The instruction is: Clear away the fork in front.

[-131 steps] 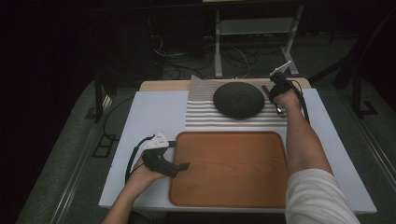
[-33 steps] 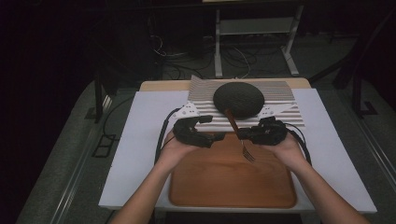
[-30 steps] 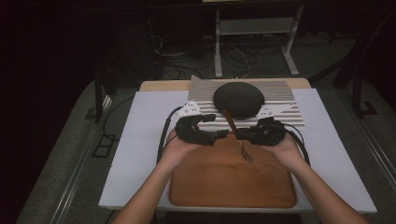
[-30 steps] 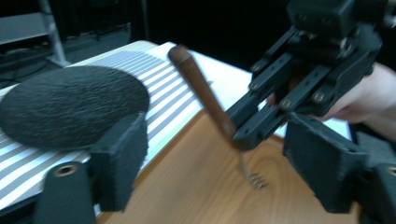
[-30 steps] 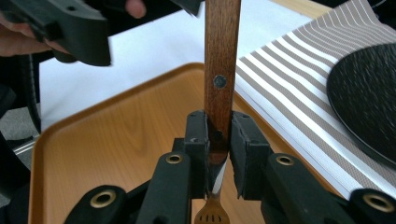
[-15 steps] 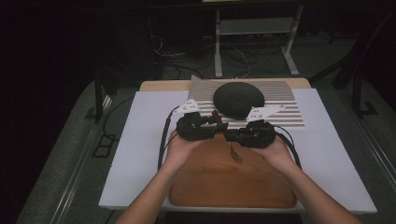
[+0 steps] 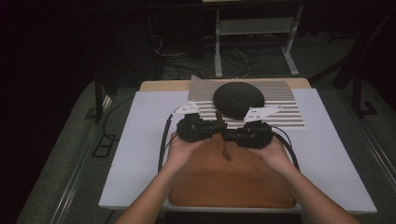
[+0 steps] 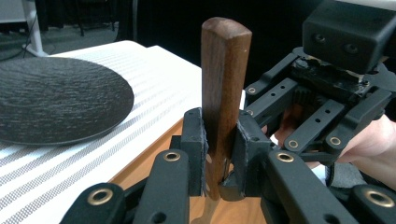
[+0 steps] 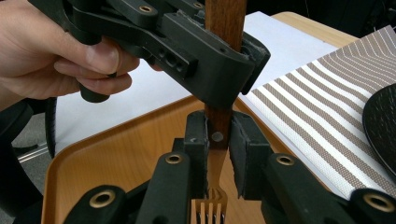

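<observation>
- The fork (image 9: 216,140): its tines run off the right gripper view's bottom edge; both grippers' pads cover stretches of its wooden handle.
- The dark plate (image 8: 56,105): cut by the left edge.

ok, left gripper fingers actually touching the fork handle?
Touching. The left gripper view shows the left gripper with both fingers pressed flat against the fork handle, no gap either side.

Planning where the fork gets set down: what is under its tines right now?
Below the fork lies the wooden tray, bare there. Both grippers clamp the handle, so they cover the tray surface directly beneath them.
</observation>
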{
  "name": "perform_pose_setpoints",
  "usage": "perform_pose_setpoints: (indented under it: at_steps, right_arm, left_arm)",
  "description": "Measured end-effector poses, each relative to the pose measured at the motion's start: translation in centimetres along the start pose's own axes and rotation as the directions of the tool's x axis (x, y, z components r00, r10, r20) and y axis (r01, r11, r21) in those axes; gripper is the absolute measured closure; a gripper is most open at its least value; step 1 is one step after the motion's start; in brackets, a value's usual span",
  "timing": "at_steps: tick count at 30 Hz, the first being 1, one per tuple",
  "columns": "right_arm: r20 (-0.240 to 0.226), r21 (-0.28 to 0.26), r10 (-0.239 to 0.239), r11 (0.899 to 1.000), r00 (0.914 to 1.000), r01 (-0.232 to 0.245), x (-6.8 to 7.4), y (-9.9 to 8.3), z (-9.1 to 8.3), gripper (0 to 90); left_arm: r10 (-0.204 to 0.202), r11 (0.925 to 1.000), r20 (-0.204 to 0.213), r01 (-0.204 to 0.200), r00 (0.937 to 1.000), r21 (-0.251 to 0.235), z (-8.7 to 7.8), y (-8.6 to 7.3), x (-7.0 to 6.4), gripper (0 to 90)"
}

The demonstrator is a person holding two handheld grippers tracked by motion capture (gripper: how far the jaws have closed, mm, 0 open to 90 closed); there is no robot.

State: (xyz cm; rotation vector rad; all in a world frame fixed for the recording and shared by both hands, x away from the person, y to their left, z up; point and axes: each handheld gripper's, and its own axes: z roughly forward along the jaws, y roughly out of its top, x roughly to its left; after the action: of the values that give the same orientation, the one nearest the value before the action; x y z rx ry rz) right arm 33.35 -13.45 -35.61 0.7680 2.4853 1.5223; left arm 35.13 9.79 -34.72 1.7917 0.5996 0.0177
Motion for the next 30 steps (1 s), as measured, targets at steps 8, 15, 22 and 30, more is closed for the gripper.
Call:
perform_pose_setpoints:
  at_steps: [8,15,22,30]
  right_arm:
    - [-0.009,-0.030,0.007,1.000,0.9999,-0.007,-0.4,-0.2,-0.6,51.3]
    - [0.031,-0.015,0.018,1.000,0.9994,-0.017,-1.1,-1.5,-1.2,31.2]
    - [0.109,0.024,0.034,0.999,0.9934,-0.036,-2.2,-4.8,-2.1,17.0]
    - [0.165,0.011,0.064,0.998,0.9841,-0.067,-2.9,-8.7,-5.0,13.1]
  left_arm:
    - [-0.001,1.0000,0.018,0.002,0.9998,-0.009,-1.0,0.2,0.3,80.8]
    - [0.032,0.9994,-0.010,-0.032,0.9994,-0.015,-2.3,0.3,0.6,81.2]
    - [0.018,0.9998,0.041,-0.018,0.9990,-0.001,-4.5,-0.2,1.6,80.9]
    - [0.009,0.9997,0.043,-0.010,0.9990,0.024,-7.8,-0.6,2.5,80.7]
